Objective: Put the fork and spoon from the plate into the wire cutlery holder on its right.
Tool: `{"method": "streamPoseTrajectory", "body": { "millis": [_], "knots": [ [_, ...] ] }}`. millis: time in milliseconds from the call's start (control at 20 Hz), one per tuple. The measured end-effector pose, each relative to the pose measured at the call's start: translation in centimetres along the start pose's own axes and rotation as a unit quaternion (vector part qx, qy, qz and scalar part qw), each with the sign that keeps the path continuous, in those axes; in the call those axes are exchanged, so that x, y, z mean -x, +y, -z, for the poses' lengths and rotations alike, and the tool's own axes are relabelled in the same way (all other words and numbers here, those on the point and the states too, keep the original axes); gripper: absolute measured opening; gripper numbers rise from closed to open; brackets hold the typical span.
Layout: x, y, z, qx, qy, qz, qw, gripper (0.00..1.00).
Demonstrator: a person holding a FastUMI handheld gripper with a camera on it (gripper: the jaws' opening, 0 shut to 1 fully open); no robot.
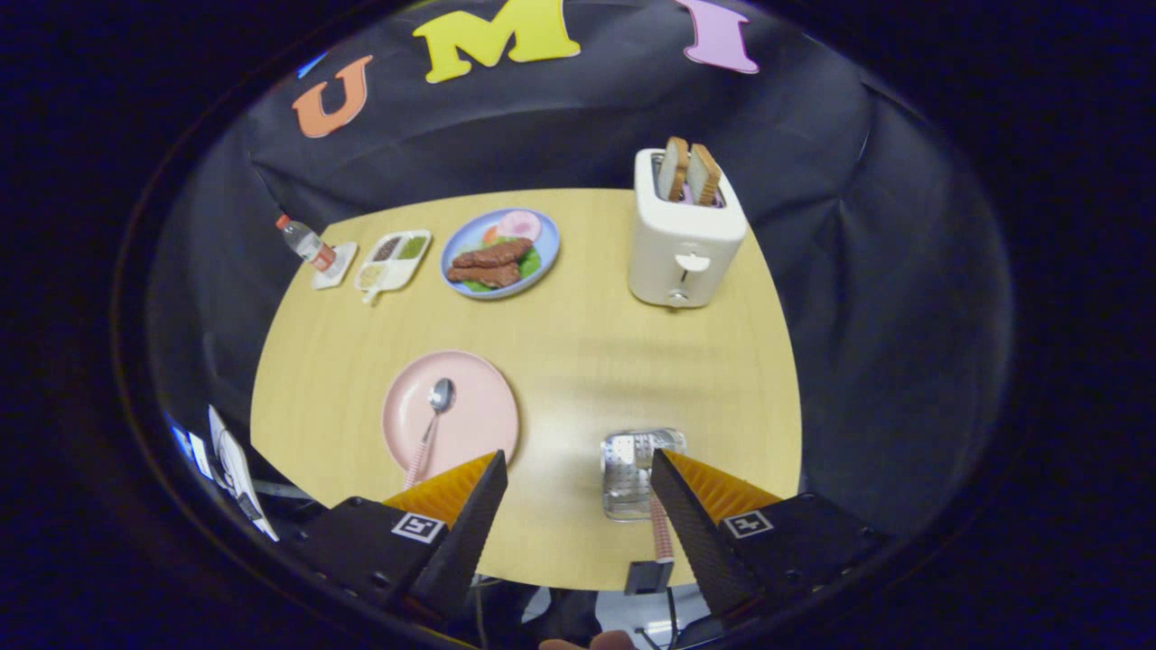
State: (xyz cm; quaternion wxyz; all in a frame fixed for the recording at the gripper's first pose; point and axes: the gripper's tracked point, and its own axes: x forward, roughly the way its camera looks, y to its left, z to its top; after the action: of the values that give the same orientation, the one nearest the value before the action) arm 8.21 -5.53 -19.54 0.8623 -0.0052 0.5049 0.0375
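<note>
Fingers: the gripper [578, 474] is spread wide above the near part of the worktop [578, 361], grasping nothing; bare wood lies between the two tips.
Right finger: its tip overlaps the wire cutlery holder [637, 469]; contact cannot be told.
Cutlery holder: a shiny wire basket just ahead of the right finger, right of the pink plate [470, 411]; its near right side is hidden by that finger.
Fork: a pink checked handle [662, 533] sticks out of the holder toward the near edge of the worktop; its head is hard to make out.
Spoon: the spoon [432, 424] lies on the plate, bowl pointing away, its pink handle end running behind the left finger.
Beyond: a toaster [684, 244] with two slices, a blue plate of food [499, 253], a divided tray [393, 260], a small bottle [305, 242].
</note>
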Motion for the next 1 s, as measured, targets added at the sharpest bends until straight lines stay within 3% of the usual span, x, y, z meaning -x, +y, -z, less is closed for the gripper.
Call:
{"method": "streamPoseTrajectory", "body": {
  "millis": [150,500,800,1000],
  "knots": [
    [-1.0,5.6,1.1,-0.013,-0.034,-0.031,0.999,0.97],
    [-8.1,14.4,7.3,-0.049,-0.044,-0.04,0.997,0.97],
    [-12.8,16.7,9.4,-0.054,-0.025,-0.018,0.998,0.97],
    [-14.7,16.8,9.9,-0.058,-0.022,0.003,0.998,0.86]
  ]
}}
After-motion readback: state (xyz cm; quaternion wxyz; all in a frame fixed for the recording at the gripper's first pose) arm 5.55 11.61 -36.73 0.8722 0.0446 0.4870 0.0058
